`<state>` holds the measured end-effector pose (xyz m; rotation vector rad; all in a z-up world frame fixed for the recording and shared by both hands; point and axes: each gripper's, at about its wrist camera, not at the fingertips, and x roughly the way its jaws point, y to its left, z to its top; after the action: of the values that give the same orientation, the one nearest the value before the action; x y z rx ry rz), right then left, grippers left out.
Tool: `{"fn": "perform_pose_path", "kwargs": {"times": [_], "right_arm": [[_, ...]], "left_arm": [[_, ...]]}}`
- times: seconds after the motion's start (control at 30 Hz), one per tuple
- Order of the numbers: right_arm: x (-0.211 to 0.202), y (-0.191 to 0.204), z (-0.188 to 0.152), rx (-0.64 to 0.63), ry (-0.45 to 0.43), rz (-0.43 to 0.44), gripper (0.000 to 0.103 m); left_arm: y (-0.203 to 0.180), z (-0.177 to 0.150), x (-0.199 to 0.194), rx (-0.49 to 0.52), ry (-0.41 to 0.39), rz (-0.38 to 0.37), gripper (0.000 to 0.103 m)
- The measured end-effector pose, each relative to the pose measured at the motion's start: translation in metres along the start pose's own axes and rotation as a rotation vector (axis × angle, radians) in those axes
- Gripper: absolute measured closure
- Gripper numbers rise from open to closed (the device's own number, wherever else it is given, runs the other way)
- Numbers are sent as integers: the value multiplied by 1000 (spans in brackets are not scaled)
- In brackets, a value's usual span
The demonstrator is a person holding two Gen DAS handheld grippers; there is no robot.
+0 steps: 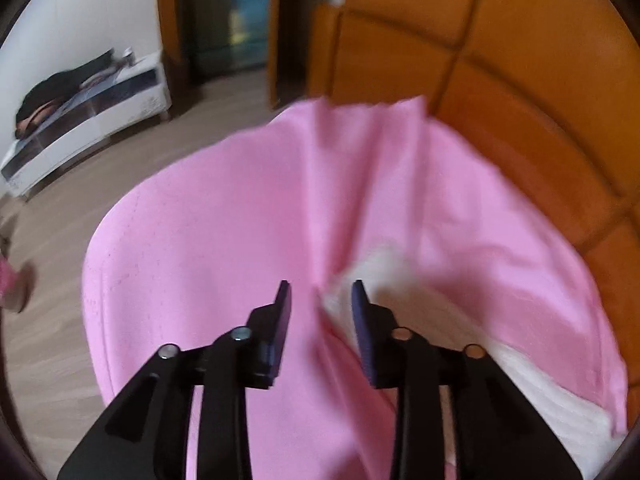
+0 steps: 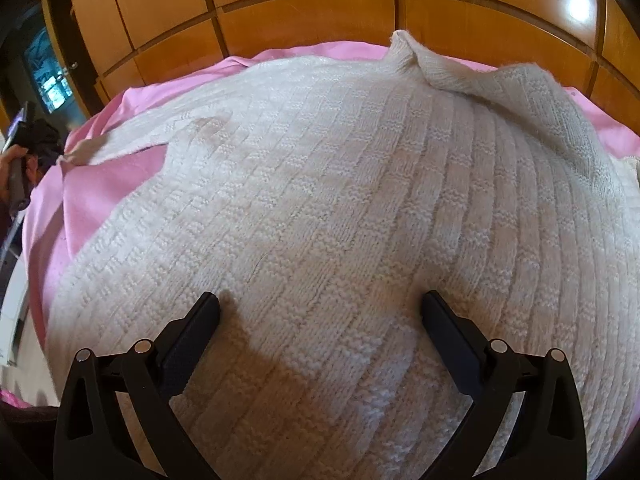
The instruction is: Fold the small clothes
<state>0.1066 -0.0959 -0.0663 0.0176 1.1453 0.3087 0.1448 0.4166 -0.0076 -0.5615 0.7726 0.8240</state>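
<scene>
A pink cloth-covered tabletop [image 2: 100, 184] is backed by orange wooden panelling [image 2: 304, 20]. A cream knitted sweater [image 2: 340, 184] is spread flat across it. The right gripper [image 2: 320, 308] is held wide apart over the knit; the left gripper [image 1: 320, 300] is seen partly apart, nothing clamped.

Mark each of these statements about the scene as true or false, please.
1. The sweater is a cream knit. True.
2. The sweater lies on a blue cloth. False: the pink cloth is under it.
3. The right gripper has its fingers spread wide over the sweater. True.
4. The left gripper is clamped on a sleeve. False: its fingers stand apart, with only pink cloth and a bit of sweater visible beyond the gap.
5. Wooden panels stand behind the cloth. True.
</scene>
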Motion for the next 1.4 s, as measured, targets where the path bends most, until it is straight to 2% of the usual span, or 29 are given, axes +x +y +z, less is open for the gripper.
{"fn": "perform_pose_path", "kwargs": {"times": [0.03,0.07,0.1,0.13,0.2,0.27,0.37,0.4,0.53,0.63,0.7,0.83,0.87,0.93,0.97,1.0,1.03,1.13,1.23,1.3,1.4], "right_arm": [[-2,-1,-1,0,1,4,3],[-5,-3,-1,7,3,15,4],[-11,-7,0,23,2,31,7],[-18,-12,-2,41,0,42,17],[-33,-34,-1,104,-8,62,29],[-51,-62,-4,178,-44,34,30],[-88,-122,-16,299,-124,-84,32],[-102,-147,-22,337,-151,-153,32],[-138,-232,-40,392,-194,-426,32],[-141,-282,-38,384,-180,-568,32],[-134,-306,-33,369,-154,-621,32],[-105,-348,-20,363,-86,-692,32],[-101,-352,-18,358,-76,-725,36],[-91,-369,-9,369,-46,-776,68],[-92,-374,-8,382,-39,-790,77],[-98,-380,-10,392,-40,-813,89],[-109,-383,-8,402,-55,-835,90],[-156,-380,0,409,-144,-838,91],[-204,-370,10,363,-205,-868,92],[-229,-369,15,346,-218,-883,92],[-262,-379,25,348,-203,-950,92]], "left_arm": [[-6,-6,-10,20,-12,-42,53],[-17,-20,-29,63,-25,-113,51],[-23,-30,-39,93,-29,-158,50],[-37,-48,-56,156,-31,-227,49],[-67,-87,-81,271,-28,-322,49],[-95,-128,-103,369,2,-428,49],[-139,-184,-125,474,62,-551,49],[-155,-207,-133,527,83,-590,49],[-201,-273,-151,668,160,-658,49],[-222,-306,-160,753,193,-658,49],[-237,-324,-163,812,208,-638,48],[-235,-341,-160,836,250,-598,46],[-235,-342,-159,845,246,-593,46],[-237,-343,-158,863,239,-590,43],[-237,-344,-159,877,233,-589,43],[-237,-346,-160,888,227,-585,42],[-236,-346,-160,891,224,-584,41],[-239,-348,-158,887,224,-586,38],[-240,-351,-159,894,211,-583,36],[-241,-351,-159,892,212,-585,35],[-245,-349,-159,885,217,-592,34]]}}
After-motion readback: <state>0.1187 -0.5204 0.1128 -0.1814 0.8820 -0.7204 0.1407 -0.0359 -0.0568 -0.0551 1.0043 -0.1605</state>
